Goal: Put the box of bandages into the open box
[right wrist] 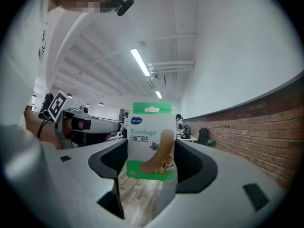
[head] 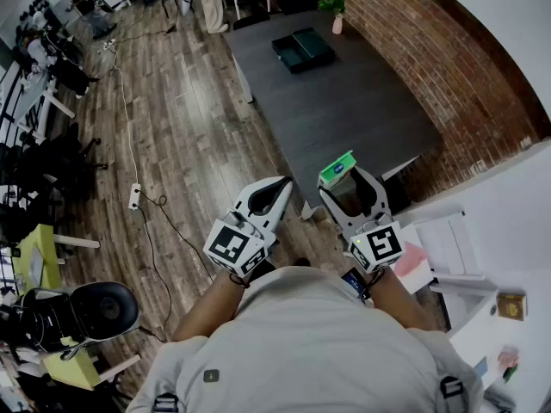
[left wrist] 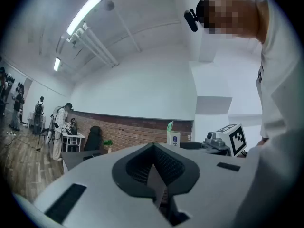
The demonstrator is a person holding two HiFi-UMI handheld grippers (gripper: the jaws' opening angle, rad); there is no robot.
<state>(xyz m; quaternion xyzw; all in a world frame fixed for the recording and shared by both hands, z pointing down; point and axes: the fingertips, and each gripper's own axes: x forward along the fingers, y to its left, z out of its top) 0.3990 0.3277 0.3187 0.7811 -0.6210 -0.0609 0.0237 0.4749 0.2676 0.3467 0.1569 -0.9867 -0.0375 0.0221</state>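
A white and green box of bandages (head: 337, 169) stands upright between the jaws of my right gripper (head: 349, 181), which is shut on it. In the right gripper view the box of bandages (right wrist: 151, 144) fills the gap, its printed face toward the camera. My left gripper (head: 272, 189) hangs beside it at the same height, jaws shut on nothing, and in the left gripper view its pads (left wrist: 154, 170) meet. The open box (head: 303, 50), dark green, lies far ahead on a grey table (head: 353, 110). Both grippers are held close to the person's body, well short of that table.
A brick wall (head: 448, 67) runs along the right of the grey table, with a small potted plant (head: 332, 7) at its far end. A white table (head: 504, 231) with papers stands at right. A cable and power strip (head: 134, 196) lie on the wooden floor at left.
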